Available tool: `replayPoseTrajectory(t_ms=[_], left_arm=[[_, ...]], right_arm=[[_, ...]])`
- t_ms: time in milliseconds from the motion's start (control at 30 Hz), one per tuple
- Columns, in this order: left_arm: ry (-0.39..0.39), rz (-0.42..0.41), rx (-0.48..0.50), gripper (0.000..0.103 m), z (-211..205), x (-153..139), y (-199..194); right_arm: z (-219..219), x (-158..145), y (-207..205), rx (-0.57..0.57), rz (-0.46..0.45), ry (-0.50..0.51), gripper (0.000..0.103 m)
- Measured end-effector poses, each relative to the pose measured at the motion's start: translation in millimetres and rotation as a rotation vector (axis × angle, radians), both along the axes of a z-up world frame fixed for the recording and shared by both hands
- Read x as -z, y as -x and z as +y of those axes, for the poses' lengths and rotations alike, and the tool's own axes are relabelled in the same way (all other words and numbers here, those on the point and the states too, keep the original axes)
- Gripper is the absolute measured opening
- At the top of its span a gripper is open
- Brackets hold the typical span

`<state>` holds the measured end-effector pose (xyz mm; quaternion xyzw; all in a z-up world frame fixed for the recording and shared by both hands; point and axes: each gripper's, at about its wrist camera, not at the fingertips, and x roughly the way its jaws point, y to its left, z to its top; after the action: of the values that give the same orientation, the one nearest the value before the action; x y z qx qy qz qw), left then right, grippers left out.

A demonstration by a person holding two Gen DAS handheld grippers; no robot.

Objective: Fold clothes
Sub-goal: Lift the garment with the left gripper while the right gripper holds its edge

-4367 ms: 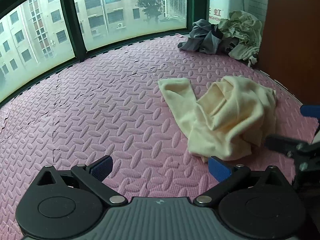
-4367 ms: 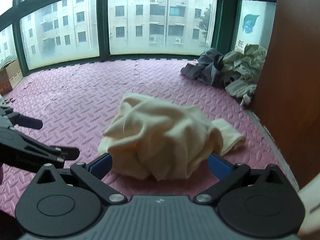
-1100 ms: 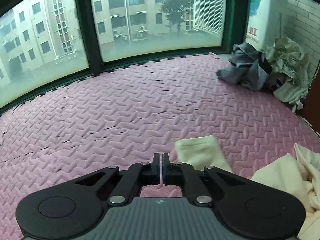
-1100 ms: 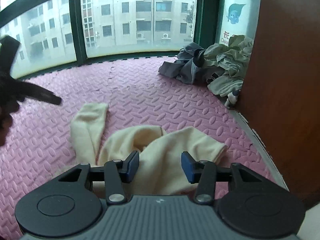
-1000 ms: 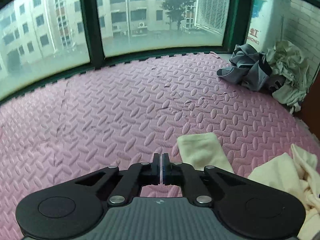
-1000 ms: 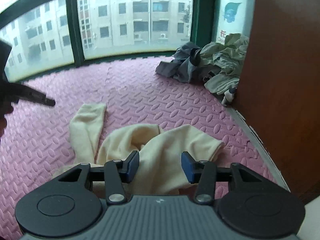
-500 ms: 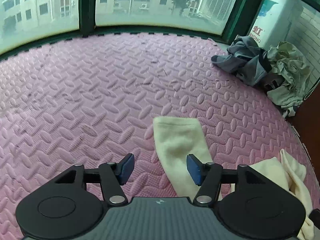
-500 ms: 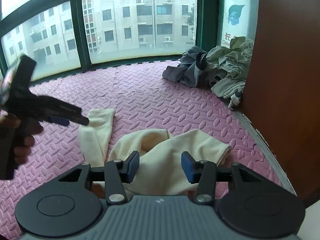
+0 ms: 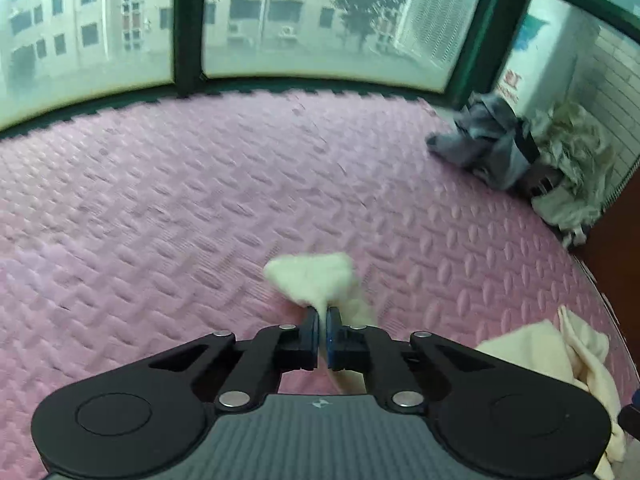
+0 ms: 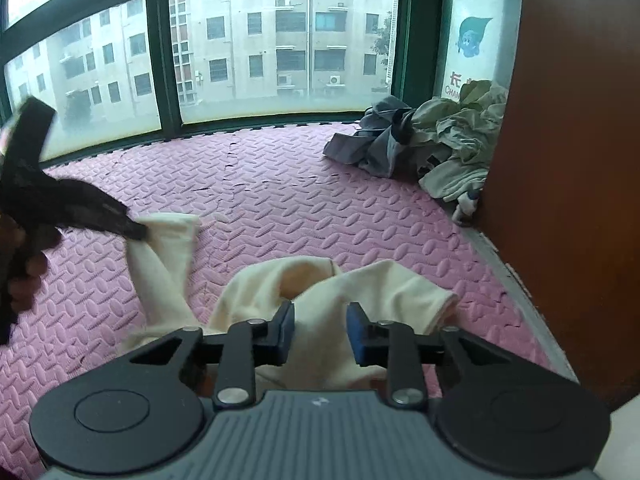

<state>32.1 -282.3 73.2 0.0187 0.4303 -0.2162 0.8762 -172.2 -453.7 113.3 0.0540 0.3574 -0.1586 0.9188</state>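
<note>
A cream garment (image 10: 332, 312) lies crumpled on the pink foam mat (image 10: 260, 192). One sleeve (image 10: 168, 256) stretches out to the left. My left gripper (image 9: 322, 316) is shut on the cuff of that sleeve (image 9: 316, 276) and holds it just off the mat. It shows in the right wrist view (image 10: 138, 234) at the sleeve's end. My right gripper (image 10: 320, 322) is open, its jaws over the garment's body beside the other sleeve (image 10: 416, 292). The garment's body also shows in the left wrist view (image 9: 548, 352) at lower right.
A pile of grey and beige clothes (image 10: 424, 144) sits in the far right corner, also in the left wrist view (image 9: 520, 160). A brown wooden panel (image 10: 568, 160) stands along the right. Windows (image 10: 280, 40) bound the mat's far side.
My left gripper opened over the sleeve cuff, then shut on it and lifted it. My right gripper stayed open over the garment's body.
</note>
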Motion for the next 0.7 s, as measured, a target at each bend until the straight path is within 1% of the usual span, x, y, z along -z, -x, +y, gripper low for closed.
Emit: replayPoseTrajectory(t_ms=[67,133,233,267,300,333,367,400,500,533,567,600,633,667,700], left_arm=[[-0.014,-0.034,-0.018,0.004,12.4,-10.5,1.9],[-0.022,-0.069,-0.037,0.004,28.0,-20.8,7.1],[-0.033,-0.097,-0.064,0.004,49.4,-32.9,13.8],[-0.040,-0.108,-0.073,0.004,56.4,-36.3,16.2],[-0.050,-0.120,-0.086,0.004,63.8,-39.3,18.9],[-0.050,-0.129,-0.099,0.004,71.3,-42.5,21.1],[-0.050,-0.137,-0.111,0.004,78.8,-45.7,23.3],[-0.046,-0.140,-0.125,0.004,86.3,-48.5,25.3],[-0.039,-0.157,-0.151,0.004,105.7,-55.7,31.5],[-0.041,-0.167,-0.158,0.004,111.2,-57.7,33.5],[-0.044,-0.173,-0.162,0.004,115.9,-58.8,35.7],[-0.048,-0.178,-0.165,0.004,120.9,-59.7,37.7],[-0.052,-0.181,-0.168,0.004,125.8,-60.0,39.7],[-0.054,-0.181,-0.171,0.004,130.1,-59.6,40.9],[-0.056,-0.181,-0.174,0.004,134.8,-59.0,41.9]], right_arm=[[0.4,-1.5,3.0,0.001,0.004,0.010,0.020],[-0.7,-3.2,5.0,-0.002,0.000,-0.014,0.020],[0.3,-8.1,5.3,-0.010,-0.023,-0.062,0.022],[3.2,-10.1,4.1,-0.011,-0.031,-0.063,0.028],[6.7,-12.2,2.4,-0.015,-0.039,-0.062,0.037],[10.8,-13.8,-0.5,-0.023,-0.044,-0.059,0.041],[15.4,-15.1,-4.3,-0.034,-0.046,-0.055,0.051],[21.2,-14.5,-9.4,-0.047,-0.042,-0.045,0.056],[38.8,-4.1,-26.4,-0.082,0.002,0.013,0.055],[44.0,0.9,-31.7,-0.091,0.022,0.036,0.053],[46.8,5.9,-35.3,-0.096,0.038,0.045,0.048],[47.8,11.0,-37.7,-0.098,0.052,0.041,0.035],[47.9,14.6,-37.5,-0.097,0.061,0.037,0.026],[47.1,17.0,-35.4,-0.093,0.066,0.032,0.013],[46.4,19.4,-33.3,-0.090,0.071,0.027,0.007]])
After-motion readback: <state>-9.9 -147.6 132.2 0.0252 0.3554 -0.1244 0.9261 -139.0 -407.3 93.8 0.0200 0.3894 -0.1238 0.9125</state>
